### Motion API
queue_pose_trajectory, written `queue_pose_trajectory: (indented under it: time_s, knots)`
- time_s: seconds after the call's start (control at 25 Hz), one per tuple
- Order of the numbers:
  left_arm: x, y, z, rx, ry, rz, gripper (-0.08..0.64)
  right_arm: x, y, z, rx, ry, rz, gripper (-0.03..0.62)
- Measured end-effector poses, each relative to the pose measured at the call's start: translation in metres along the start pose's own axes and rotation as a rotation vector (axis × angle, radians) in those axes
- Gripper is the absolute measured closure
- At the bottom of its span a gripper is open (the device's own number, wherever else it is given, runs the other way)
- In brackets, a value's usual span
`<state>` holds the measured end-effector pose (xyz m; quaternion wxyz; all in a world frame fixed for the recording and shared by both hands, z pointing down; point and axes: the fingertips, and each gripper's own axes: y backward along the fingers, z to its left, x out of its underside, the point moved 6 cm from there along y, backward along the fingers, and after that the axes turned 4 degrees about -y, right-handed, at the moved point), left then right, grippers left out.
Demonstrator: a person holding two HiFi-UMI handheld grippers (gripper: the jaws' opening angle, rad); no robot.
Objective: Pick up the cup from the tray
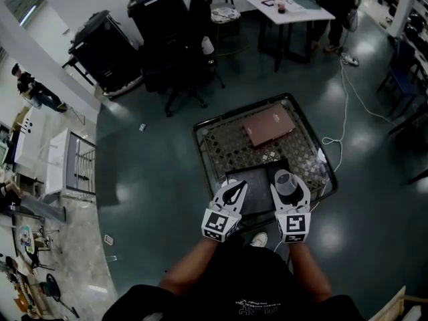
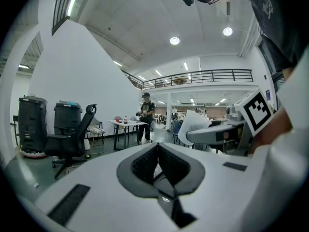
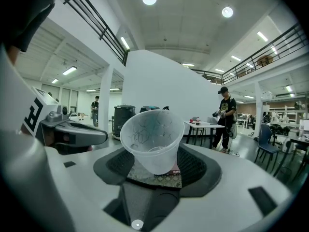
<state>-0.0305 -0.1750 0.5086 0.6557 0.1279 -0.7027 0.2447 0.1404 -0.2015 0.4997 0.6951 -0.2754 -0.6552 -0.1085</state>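
A clear plastic cup point(image 1: 286, 183) is held between the jaws of my right gripper point(image 1: 288, 194), over the right part of a black tray point(image 1: 251, 179). In the right gripper view the cup point(image 3: 151, 138) fills the gap of that gripper point(image 3: 157, 154), its mouth tilted back toward the camera. To the left of it, over the tray's near edge, is my left gripper point(image 1: 233, 191). Its jaws meet at the tips with nothing between them point(image 2: 158, 148). The left gripper view also catches the cup point(image 2: 195, 125) at the right.
The tray lies on a low mesh-topped table point(image 1: 224, 146) with a pink notebook point(image 1: 268, 125) further back. A white cable point(image 1: 348, 105) runs over the floor on the right. An office chair point(image 1: 180, 65), black bins point(image 1: 103, 49) and a white table point(image 1: 294, 9) stand beyond.
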Motion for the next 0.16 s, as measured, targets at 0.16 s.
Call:
queue_pose_trajectory:
  time_s: [0.16]
  knots:
    - [-0.0015, 0.0008, 0.0023, -0.002, -0.006, -0.001, 0.551, 0.0000, -0.0020, 0.0012, -0.001, 0.001, 0.001, 0.310]
